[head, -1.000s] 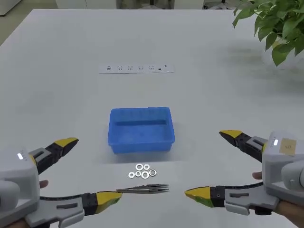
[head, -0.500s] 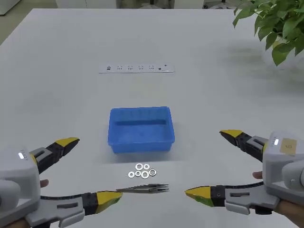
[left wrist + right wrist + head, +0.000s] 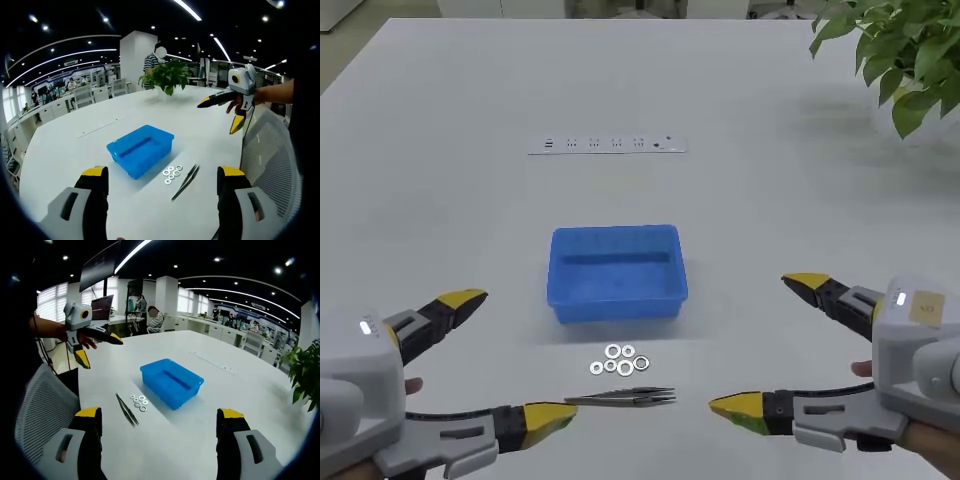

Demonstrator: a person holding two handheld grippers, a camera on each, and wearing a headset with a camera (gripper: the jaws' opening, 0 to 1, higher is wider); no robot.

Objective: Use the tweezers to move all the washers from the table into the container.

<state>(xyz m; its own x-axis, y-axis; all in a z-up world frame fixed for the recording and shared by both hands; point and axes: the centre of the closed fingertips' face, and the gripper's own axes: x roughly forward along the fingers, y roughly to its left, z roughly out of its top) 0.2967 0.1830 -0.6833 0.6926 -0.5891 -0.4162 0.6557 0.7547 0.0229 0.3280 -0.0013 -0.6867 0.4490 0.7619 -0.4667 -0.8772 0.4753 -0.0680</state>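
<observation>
Both tools stand spread wide and carry nothing, the left tool [image 3: 515, 357] and the right tool [image 3: 760, 345] hovering low over the white bench [image 3: 470, 200]. Between them lie the tweezers [image 3: 620, 398], flat on the bench, and just beyond the tweezers sits the small cluster of washers [image 3: 619, 361]. Farther ahead of both tools is the blue container [image 3: 615, 300], which looks empty. We judge the tweezers to be thin, light, springy metal that may slide on the smooth bench, so we would take them about mid-length, where a squeeze closes the tips. The washers look flat and very light, hard to lift by an edge. Marks on the power strip [image 3: 608, 145] are too small to read.
</observation>
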